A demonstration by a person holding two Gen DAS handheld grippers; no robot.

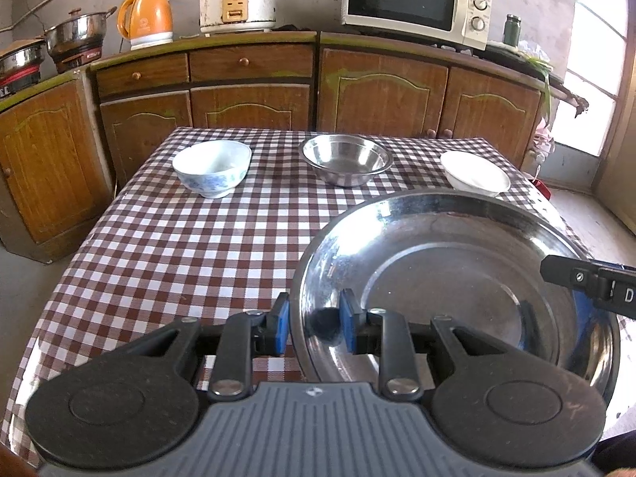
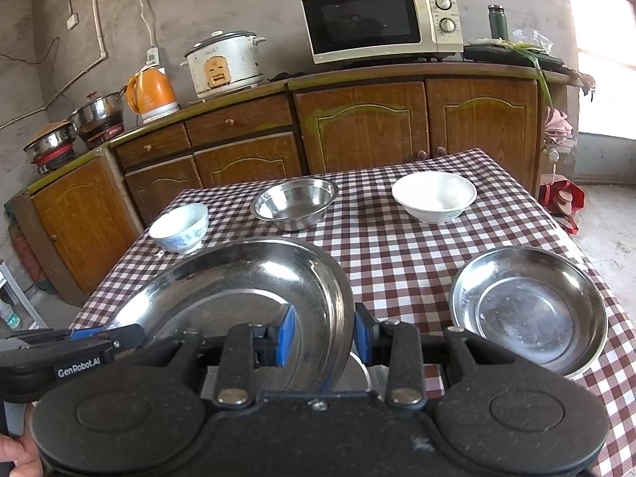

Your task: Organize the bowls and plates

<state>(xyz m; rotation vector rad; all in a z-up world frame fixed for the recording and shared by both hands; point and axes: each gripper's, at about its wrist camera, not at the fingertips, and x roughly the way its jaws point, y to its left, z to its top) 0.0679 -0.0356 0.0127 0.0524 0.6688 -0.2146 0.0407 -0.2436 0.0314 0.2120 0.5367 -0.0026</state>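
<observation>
Tilting steel plate (image 2: 254, 290), both grippers clamped.

left hand-held gripper (image 1: 314, 324): clamped | right hand-held gripper (image 2: 326, 338): clamped

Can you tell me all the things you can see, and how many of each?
steel plate: 1, silver, held at its rim by both grippers over the near table
second steel plate: 1, silver, near right on the table
steel bowl: 1, silver, far middle
blue-patterned bowl: 1, white and blue, far left
white bowl: 1, far right
table: 1, brown-and-white checked cloth
microwave: 1, cream, on the counter
rice cooker: 1, white
kettle: 1, orange
left gripper: black with blue pads
right gripper: black with blue pads
</observation>
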